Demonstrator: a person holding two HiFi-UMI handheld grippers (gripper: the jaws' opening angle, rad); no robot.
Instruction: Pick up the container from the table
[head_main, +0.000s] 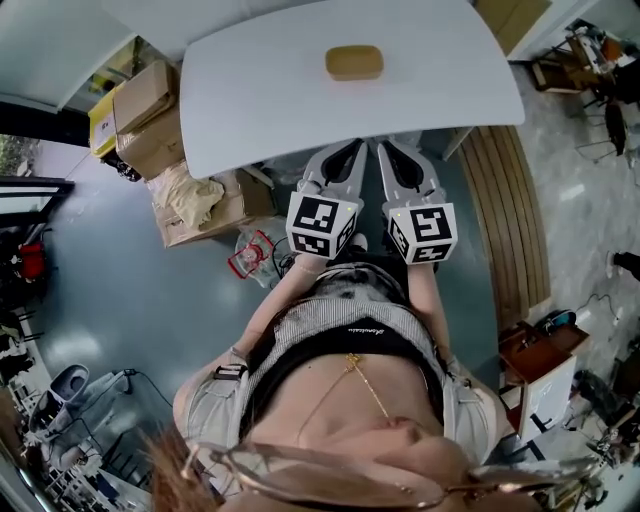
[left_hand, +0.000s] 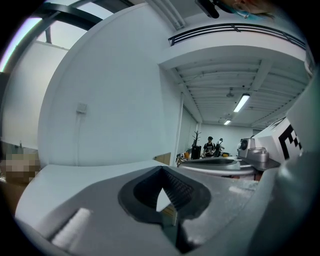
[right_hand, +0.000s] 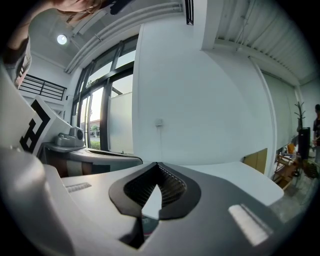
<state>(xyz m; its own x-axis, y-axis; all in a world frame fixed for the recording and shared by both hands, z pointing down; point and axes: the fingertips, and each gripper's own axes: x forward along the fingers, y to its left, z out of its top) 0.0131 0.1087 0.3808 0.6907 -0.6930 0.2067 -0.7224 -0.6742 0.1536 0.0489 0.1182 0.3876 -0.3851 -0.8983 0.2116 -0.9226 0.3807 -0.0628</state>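
A tan, rounded container (head_main: 354, 62) lies on the white table (head_main: 260, 90), near its far side. Both grippers hover side by side at the table's near edge, well short of the container and pointing toward it. The left gripper (head_main: 350, 150) has its jaws together with nothing between them, and so does the right gripper (head_main: 396, 150). In the left gripper view the left gripper (left_hand: 161, 169) shows its tips meeting over the white tabletop (left_hand: 100, 172). The right gripper view shows the right gripper (right_hand: 157, 165) shut in the same way. The container is not clearly visible in either gripper view.
Cardboard boxes (head_main: 150, 120) and crumpled wrapping sit on the floor left of the table. A red-rimmed object (head_main: 252, 255) lies below them. A curved wooden slatted bench (head_main: 515, 210) runs along the right. Distant people (left_hand: 210, 146) stand in the background.
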